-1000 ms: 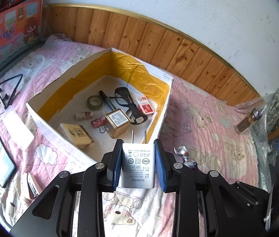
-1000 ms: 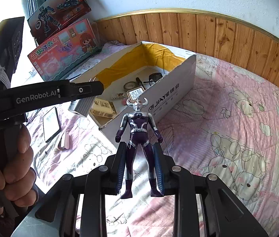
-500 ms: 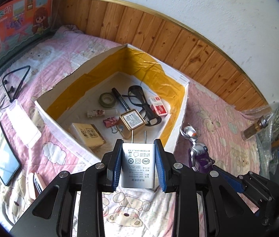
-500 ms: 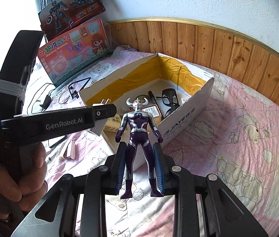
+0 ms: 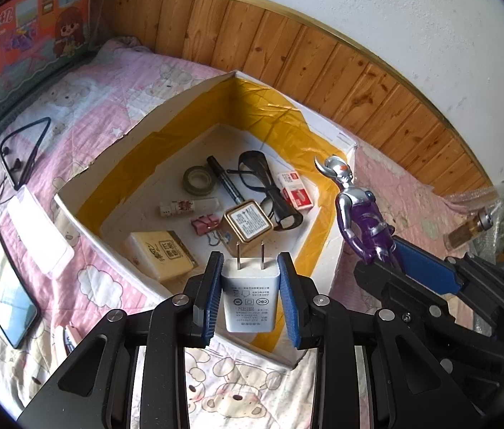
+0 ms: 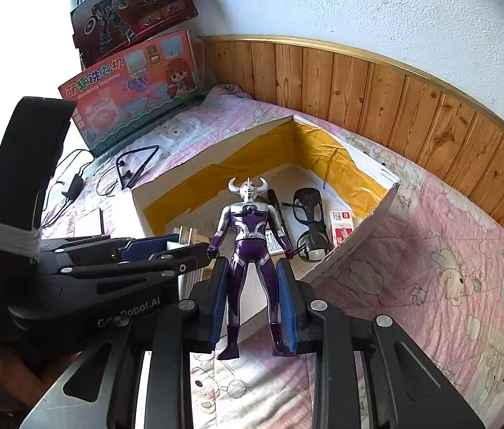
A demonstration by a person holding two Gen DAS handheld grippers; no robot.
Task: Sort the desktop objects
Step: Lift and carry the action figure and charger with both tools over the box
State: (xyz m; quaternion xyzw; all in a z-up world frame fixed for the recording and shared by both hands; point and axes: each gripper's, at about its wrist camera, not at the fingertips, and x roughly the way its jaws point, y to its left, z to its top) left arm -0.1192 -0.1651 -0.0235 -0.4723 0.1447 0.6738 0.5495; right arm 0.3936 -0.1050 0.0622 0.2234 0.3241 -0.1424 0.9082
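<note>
My left gripper (image 5: 250, 300) is shut on a white plug charger (image 5: 249, 296), prongs forward, held above the near wall of the open cardboard box (image 5: 84, 214). My right gripper (image 6: 252, 300) is shut on the legs of a purple and silver horned toy figure (image 6: 250, 243), upright over the box's near corner. The figure also shows in the left wrist view (image 5: 359, 211), beside the box's right wall. The left gripper shows in the right wrist view (image 6: 166, 246). The box (image 6: 355, 246) holds a tape roll (image 5: 198, 180), marker, glasses (image 5: 269, 193), red packet, tin (image 5: 248, 220), clip and a yellow box.
On the pink quilt left of the box lie a phone (image 5: 1, 286), a white case (image 5: 39, 230) and a neckband earphone (image 5: 23, 150). Toy boxes (image 6: 134, 85) stand at the back left. A small bottle (image 5: 469, 228) lies at the right by wood panelling.
Both grippers have moved forward toward the box with their loads. The toy figure now stands over the box's near right corner, and the charger is over the near wall.
</note>
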